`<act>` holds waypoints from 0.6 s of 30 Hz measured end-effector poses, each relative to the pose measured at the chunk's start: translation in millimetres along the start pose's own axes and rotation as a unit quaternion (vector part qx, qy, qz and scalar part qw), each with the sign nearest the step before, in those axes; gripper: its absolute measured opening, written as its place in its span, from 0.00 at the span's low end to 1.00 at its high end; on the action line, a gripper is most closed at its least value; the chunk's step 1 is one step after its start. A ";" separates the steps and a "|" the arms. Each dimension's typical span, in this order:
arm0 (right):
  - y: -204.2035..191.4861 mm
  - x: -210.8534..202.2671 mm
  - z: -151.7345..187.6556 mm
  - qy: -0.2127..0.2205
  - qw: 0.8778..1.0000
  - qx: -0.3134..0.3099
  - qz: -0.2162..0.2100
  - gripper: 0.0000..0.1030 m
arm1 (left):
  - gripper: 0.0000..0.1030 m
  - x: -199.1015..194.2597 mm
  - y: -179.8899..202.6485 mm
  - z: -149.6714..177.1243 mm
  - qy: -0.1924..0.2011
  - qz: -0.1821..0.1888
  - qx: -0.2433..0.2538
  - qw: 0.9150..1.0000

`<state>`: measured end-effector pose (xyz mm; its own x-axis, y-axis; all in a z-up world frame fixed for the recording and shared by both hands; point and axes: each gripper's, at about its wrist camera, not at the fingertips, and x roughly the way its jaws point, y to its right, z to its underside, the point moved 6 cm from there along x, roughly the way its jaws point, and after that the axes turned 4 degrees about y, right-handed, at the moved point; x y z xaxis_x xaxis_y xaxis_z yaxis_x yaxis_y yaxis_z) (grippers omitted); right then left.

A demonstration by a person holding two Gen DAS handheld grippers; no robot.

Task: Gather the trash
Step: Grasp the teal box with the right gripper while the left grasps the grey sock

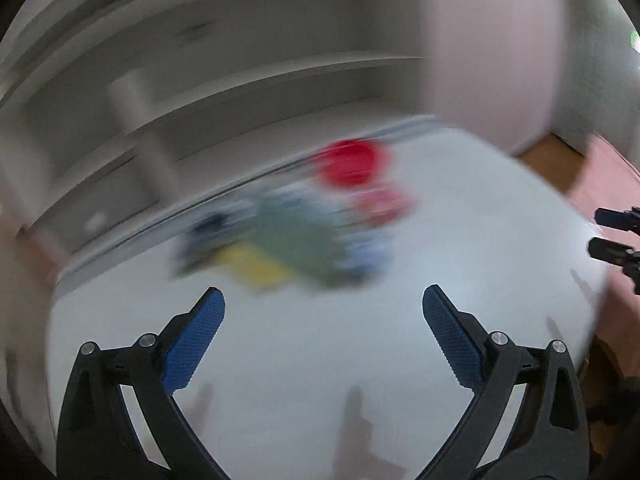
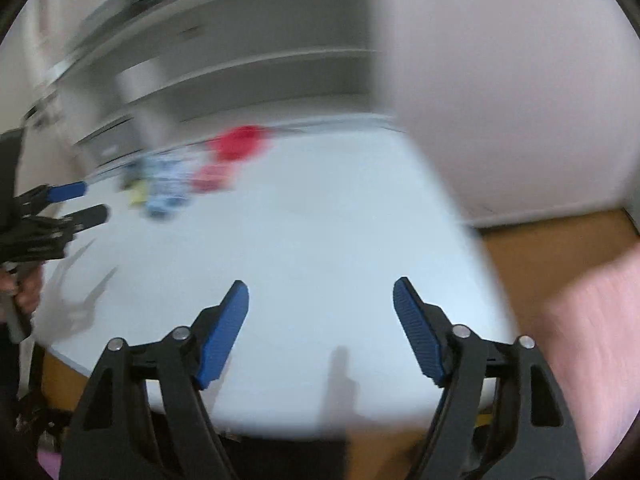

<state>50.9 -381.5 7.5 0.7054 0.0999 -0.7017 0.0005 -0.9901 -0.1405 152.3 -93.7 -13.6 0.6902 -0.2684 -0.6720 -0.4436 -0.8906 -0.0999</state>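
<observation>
Well, trash pile (image 1: pixel 296 236) blurred; labels unreadable.

This looks like a room in a home, though motion blur softens everything. A white surface (image 2: pixel 320 220) stands against pale built-in shelving (image 1: pixel 248 80) with long horizontal boards. Beside it a plain light wall (image 2: pixel 500 100) meets a wooden floor (image 2: pixel 540 248) along a white skirting, and a pink cloth-like thing (image 2: pixel 592 340) lies at the right edge
</observation>
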 end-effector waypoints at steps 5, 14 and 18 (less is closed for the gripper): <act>-117.8 62.2 -53.9 -0.036 0.990 -0.080 -0.107 0.56 | 0.93 -10.3 -97.8 41.2 -0.022 -0.050 -0.071 0.996; -180.3 147.6 -86.8 -0.096 0.984 -0.092 -0.122 0.24 | 0.93 -0.4 -146.0 63.6 -0.035 -0.058 -0.095 0.993; -187.7 144.4 -89.7 -0.086 0.985 -0.090 -0.121 0.12 | 0.93 18.0 -146.8 46.0 -0.030 -0.052 -0.083 0.995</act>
<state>216.3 -190.1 -4.8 0.5395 0.3342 -0.7728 0.2903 -0.9354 -0.2018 203.5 49.1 -44.8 0.6902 -0.1535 -0.7072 -0.2675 -0.9621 -0.0523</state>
